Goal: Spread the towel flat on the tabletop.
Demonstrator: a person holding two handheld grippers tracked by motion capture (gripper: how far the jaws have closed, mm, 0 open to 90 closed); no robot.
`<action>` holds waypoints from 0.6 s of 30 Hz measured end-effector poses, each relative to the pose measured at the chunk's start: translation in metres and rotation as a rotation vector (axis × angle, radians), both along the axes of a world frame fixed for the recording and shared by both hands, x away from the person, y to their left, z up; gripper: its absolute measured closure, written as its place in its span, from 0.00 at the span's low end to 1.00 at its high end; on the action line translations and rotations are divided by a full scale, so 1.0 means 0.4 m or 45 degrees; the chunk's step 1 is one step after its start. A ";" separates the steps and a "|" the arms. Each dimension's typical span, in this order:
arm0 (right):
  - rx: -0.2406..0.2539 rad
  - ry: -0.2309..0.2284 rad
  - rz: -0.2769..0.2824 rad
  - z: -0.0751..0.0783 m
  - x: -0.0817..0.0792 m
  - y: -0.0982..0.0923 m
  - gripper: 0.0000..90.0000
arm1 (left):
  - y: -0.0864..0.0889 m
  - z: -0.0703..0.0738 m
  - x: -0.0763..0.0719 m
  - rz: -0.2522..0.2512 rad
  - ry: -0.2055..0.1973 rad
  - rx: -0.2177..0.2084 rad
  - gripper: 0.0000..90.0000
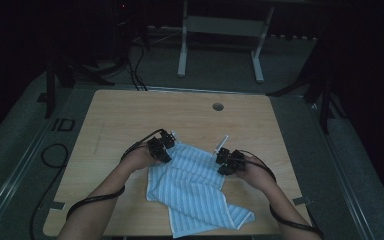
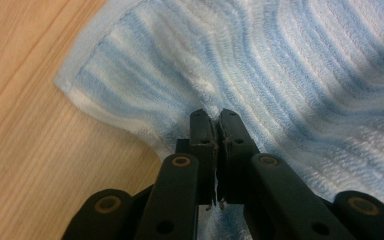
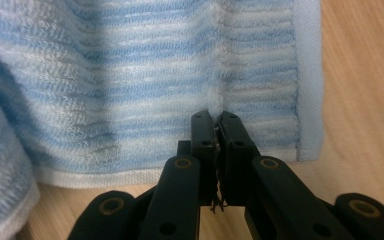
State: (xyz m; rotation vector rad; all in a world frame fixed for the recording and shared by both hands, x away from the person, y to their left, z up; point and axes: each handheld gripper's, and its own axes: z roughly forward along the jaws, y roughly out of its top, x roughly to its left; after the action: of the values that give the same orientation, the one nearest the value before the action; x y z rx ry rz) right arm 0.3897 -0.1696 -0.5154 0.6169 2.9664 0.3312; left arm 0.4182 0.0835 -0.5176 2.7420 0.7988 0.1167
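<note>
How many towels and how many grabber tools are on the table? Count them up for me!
Striped blue and white towel: 1
Grippers: 2, the left gripper and the right gripper, each pinching the towel
Total: 3

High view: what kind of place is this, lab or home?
Probably a lab or recording room, kept dim: a bare wooden table with a cable hole, carpeted floor with loose cables, and a white metal frame behind.
</note>
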 end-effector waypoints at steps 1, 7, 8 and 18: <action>0.005 -0.017 -0.009 0.013 0.013 -0.005 0.97 | -0.002 0.008 0.006 0.027 -0.015 -0.020 0.97; 0.027 -0.159 -0.131 0.139 0.139 -0.031 0.97 | -0.010 0.105 0.082 0.146 -0.186 -0.087 0.97; 0.016 -0.199 -0.164 0.166 0.171 -0.031 0.97 | -0.015 0.127 0.096 0.144 -0.212 -0.092 0.97; 0.044 -0.356 -0.406 0.255 0.329 -0.047 0.66 | -0.041 0.211 0.191 0.330 -0.318 -0.094 0.59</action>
State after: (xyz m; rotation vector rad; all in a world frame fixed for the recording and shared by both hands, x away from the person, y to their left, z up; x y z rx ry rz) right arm 0.5212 -0.1886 -0.4134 0.9451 2.5514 0.4019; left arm 0.4945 0.0670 -0.4334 2.4784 1.0564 0.4624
